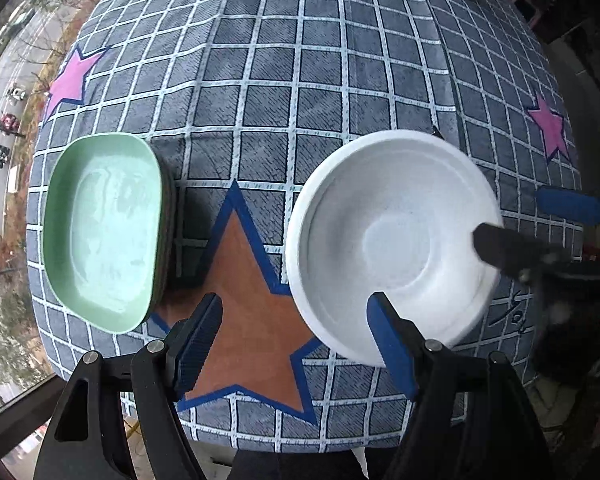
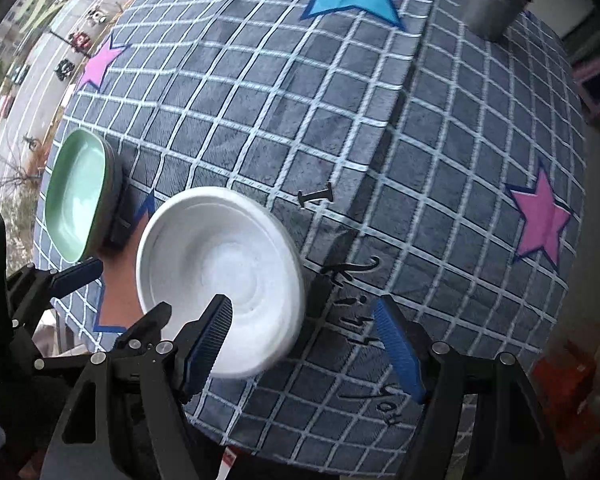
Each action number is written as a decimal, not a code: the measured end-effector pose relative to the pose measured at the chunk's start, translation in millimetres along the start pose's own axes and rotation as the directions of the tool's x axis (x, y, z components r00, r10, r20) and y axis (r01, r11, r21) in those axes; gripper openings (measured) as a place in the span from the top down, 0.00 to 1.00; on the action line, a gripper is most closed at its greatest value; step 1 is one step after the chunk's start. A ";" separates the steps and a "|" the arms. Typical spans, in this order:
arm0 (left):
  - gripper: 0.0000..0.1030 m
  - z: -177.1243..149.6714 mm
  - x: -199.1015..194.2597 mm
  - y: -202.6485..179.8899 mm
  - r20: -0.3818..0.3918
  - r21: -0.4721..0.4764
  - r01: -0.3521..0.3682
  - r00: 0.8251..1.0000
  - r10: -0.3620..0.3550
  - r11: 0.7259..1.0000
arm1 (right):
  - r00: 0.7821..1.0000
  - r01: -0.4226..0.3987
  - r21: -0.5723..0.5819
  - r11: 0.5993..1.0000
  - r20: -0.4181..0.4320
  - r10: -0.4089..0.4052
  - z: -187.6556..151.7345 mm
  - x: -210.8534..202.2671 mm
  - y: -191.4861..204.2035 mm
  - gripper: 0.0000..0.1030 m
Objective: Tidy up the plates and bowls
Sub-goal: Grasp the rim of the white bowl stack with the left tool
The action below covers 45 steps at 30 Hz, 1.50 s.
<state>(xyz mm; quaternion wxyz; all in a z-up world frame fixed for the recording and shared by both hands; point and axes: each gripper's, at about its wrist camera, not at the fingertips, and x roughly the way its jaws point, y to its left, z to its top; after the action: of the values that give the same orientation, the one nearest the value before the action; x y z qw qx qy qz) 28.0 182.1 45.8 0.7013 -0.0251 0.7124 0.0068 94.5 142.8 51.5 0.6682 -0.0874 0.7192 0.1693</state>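
1. On the grey checked tablecloth with coloured stars [image 1: 260,120], a round white shallow bowl [image 1: 392,240] lies just right of a pale green rounded-rectangular plate [image 1: 100,232] that sits on a darker stack.
2. The left gripper [image 1: 296,340] hangs with jaws apart, empty, straddling the bowl's near-left rim.
3. The right gripper [image 2: 304,344], likewise spread and empty, straddles its right rim.
4. Judged step: the approach to grasp the bowl. Next, each must settle lower over the rim, then close.
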 end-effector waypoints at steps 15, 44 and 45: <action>0.47 -12.7 50.2 -5.5 -0.026 0.007 0.073 0.997 -0.073 0.997 | 0.999 0.047 -0.017 0.999 -0.015 -0.047 -6.4 45.6 6.1 0.35; 0.71 -35.4 -80.4 48.7 0.064 -0.108 -0.022 0.998 0.029 0.994 | 0.973 -0.225 -0.007 0.974 -0.060 0.224 -13.8 -28.7 52.1 0.79; 0.71 -37.0 -81.0 55.8 0.064 -0.115 -0.017 0.998 0.024 0.993 | 0.973 -0.223 -0.014 0.975 -0.063 0.222 -13.5 -28.2 61.3 0.79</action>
<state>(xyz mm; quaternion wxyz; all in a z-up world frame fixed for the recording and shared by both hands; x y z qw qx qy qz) -10.3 238.3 126.0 0.7215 -0.0577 0.6877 0.0555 62.9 192.0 88.0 0.6218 -0.0184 0.7427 0.2479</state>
